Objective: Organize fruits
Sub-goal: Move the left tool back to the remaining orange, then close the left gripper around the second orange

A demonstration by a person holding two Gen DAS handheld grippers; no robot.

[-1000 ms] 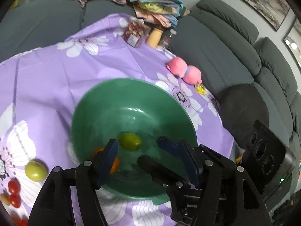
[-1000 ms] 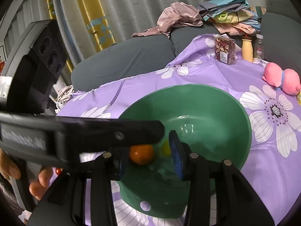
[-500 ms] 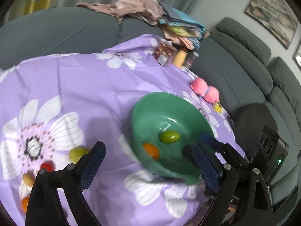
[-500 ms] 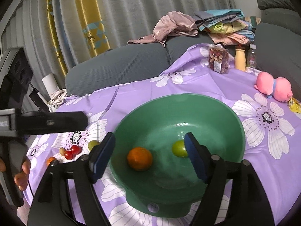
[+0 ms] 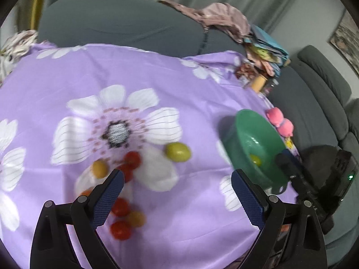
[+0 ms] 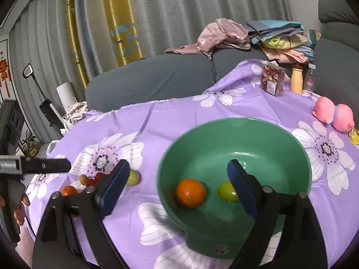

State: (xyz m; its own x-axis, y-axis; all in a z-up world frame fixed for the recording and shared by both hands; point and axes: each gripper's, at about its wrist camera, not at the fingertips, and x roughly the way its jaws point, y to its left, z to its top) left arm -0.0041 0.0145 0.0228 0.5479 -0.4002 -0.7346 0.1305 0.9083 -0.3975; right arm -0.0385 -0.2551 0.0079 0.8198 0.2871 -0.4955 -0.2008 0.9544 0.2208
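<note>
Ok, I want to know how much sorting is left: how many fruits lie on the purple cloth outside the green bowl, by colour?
red fruits: 4
yellow fruits: 2
green fruit: 1
orange fruit: 1
Total: 8, though the picture is somewhat blurred.

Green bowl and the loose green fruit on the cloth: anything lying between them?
No. In the left wrist view, only bare purple cloth separates the bowl from the green fruit; the right wrist view agrees.
</note>
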